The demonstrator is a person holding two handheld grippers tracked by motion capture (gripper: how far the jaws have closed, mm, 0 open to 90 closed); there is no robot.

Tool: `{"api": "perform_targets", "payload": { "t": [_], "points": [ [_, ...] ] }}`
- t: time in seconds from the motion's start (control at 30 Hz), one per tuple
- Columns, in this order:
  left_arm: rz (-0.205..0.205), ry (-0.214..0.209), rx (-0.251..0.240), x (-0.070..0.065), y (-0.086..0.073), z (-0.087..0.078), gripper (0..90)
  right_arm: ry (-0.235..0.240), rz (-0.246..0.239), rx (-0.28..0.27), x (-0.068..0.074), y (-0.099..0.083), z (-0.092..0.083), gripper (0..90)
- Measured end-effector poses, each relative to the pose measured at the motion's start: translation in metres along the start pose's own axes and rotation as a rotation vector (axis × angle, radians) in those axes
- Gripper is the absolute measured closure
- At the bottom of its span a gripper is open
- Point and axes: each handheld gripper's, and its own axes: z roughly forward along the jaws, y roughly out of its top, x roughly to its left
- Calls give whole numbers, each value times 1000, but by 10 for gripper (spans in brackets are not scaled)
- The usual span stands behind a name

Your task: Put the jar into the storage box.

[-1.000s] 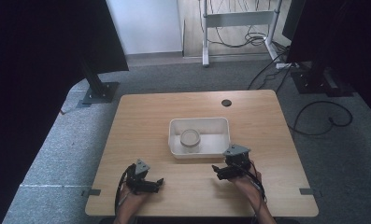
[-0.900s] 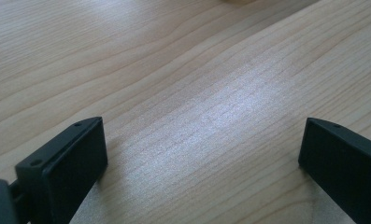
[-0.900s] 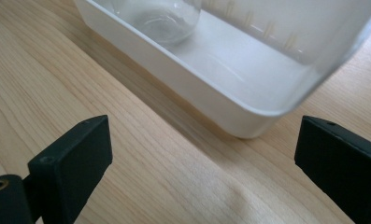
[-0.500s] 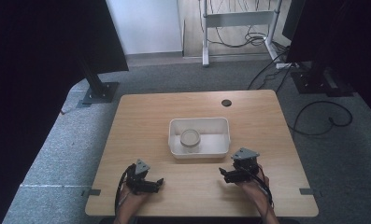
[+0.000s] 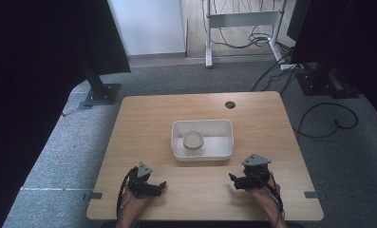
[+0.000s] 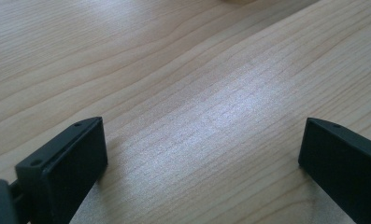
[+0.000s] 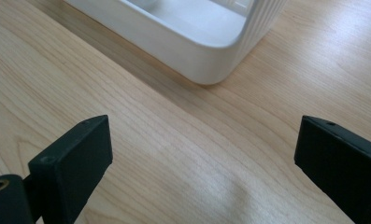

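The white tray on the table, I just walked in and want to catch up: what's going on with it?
A person sits at the wooden table with a tool in each hand. The white tray lies mid-table with a round lidded jar inside. The left tool and right tool both rest low near the table's near edge, jaws wide open and holding nothing. The right one points toward the tray's corner; nothing touches the tray or jar.

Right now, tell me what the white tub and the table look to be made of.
White tub: likely moulded plastic, matte to satin, judging by its rounded corner, thick smooth rim and fine ribbing on one wall. Table: pale wood or wood-look laminate, satin; continuous grain lines under a soft sheen.
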Motion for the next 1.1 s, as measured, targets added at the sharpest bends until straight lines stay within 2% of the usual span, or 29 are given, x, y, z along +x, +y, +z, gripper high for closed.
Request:
{"api": "perform_targets", "payload": {
  "t": [1.1],
  "points": [
    [-4,3,0,0,0,0,10,-63,70,49,-14,-52,-21,42]
  ]
}}
